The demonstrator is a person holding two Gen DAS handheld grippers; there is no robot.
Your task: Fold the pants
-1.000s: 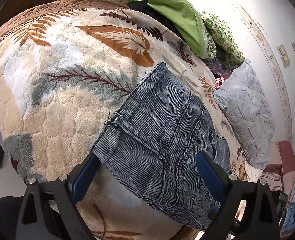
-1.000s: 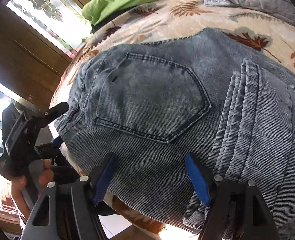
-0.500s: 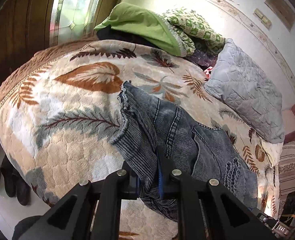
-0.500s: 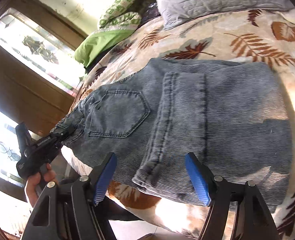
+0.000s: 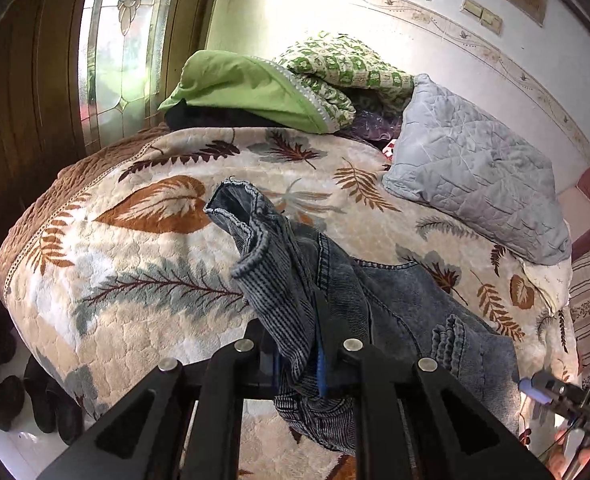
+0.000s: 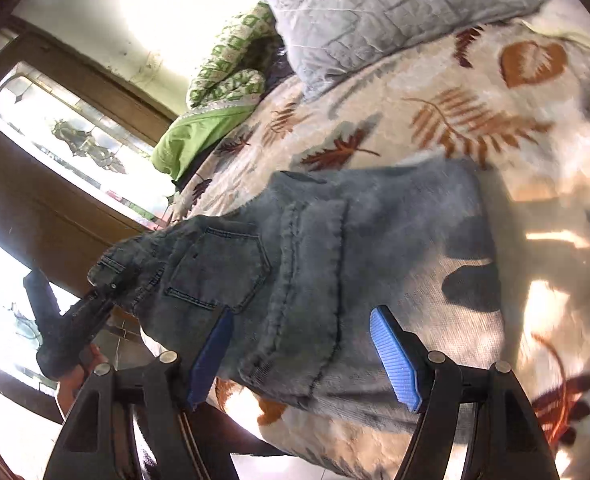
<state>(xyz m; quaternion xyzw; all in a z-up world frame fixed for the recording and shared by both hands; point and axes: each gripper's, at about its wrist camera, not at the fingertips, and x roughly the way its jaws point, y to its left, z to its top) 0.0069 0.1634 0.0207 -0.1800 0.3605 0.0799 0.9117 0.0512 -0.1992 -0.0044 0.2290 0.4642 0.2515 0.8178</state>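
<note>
The left gripper (image 5: 301, 354) is pinching a bunched corner of the blue-grey pants (image 5: 395, 312), its jaws nearly together on the cloth, lifting that edge off the leaf-print blanket (image 5: 135, 264). The right gripper (image 6: 303, 354) is hovering with jaws spread wide, nothing between them, over the pants' (image 6: 335, 248) near edge. The pants are lying folded near the blanket's front edge. Beyond them bare blanket is stretching toward the grey pillow (image 5: 475, 168).

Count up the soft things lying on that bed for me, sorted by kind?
Denim pants: 1
Grey quilted pillow: 1
Green quilt: 1
Green-and-white patterned quilt: 1
Leaf-print blanket: 1
Total: 5
</note>
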